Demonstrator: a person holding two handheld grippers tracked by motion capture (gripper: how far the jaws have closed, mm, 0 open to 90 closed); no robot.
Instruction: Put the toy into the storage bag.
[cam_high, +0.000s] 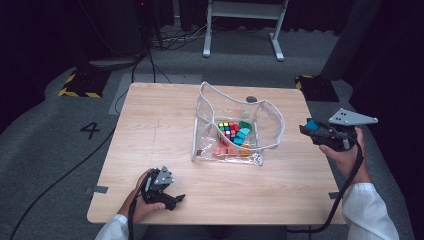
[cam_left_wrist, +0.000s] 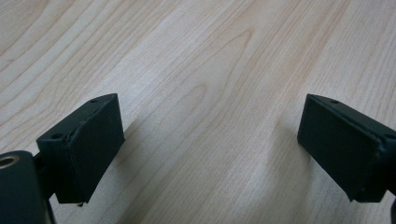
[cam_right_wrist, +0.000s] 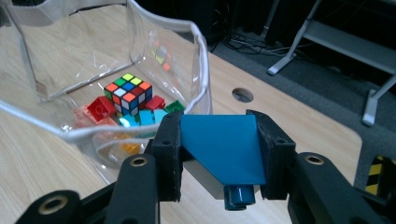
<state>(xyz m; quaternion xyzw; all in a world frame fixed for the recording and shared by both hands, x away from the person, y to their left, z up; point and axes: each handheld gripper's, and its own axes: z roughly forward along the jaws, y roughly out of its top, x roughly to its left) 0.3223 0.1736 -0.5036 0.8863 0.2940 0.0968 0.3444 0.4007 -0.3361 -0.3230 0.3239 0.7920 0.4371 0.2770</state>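
A clear plastic bag with a white rim stands open on the wooden table. Inside it lie a colour cube and several toy bricks, red, teal, green and orange. To the right of the bag and raised above the table's right edge, my right gripper is shut on a blue brick; the bag's rim sits just ahead of it. Near the front left of the table, my left gripper rests low with its jaws wide open over bare wood.
A round hole pierces the table behind the bag. Beyond the table stand a white frame, cables on grey carpet and yellow-black floor markings. A cable trails from each gripper off the front edge.
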